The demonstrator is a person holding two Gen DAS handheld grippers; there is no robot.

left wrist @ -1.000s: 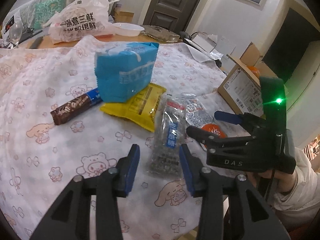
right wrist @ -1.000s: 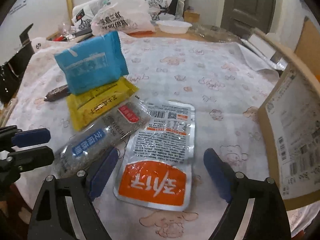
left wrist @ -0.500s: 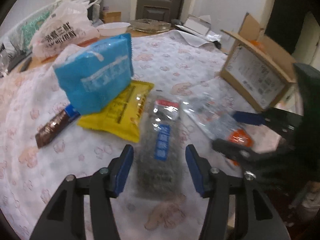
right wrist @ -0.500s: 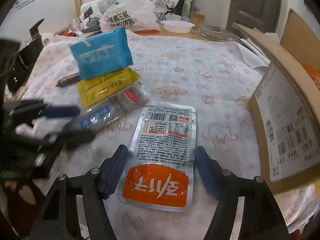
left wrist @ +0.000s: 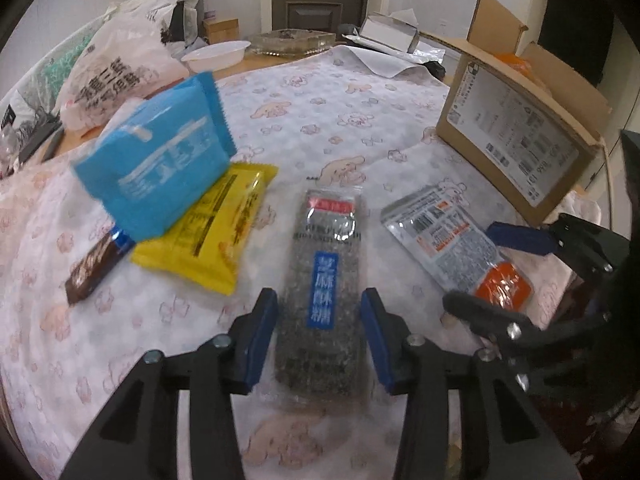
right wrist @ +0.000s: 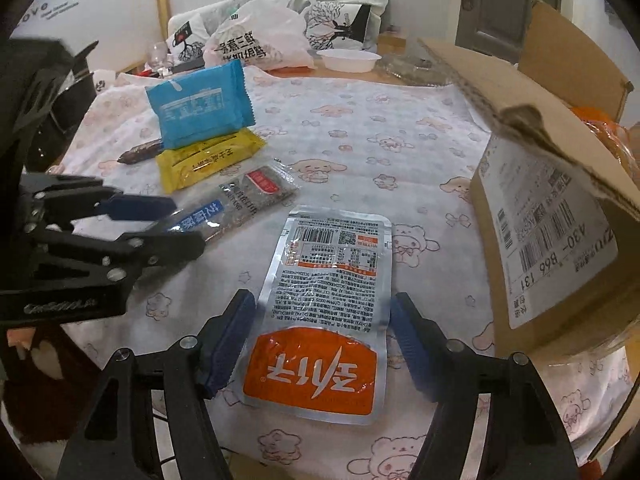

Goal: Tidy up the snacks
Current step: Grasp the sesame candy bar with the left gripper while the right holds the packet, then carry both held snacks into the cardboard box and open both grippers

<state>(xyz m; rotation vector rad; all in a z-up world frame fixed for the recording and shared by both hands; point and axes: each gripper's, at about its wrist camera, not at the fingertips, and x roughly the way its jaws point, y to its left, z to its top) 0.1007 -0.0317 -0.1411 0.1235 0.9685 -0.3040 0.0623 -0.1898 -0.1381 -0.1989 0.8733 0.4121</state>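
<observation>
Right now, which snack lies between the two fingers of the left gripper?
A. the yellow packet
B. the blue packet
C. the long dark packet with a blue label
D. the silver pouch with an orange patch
C: the left gripper is open around the near end of the long dark packet, not closed on it.

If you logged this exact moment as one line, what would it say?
left gripper: open, astride dark sesame-candy pack | right gripper: open, astride silver-orange pouch | both snacks flat on tablecloth | cardboard box at right
</observation>
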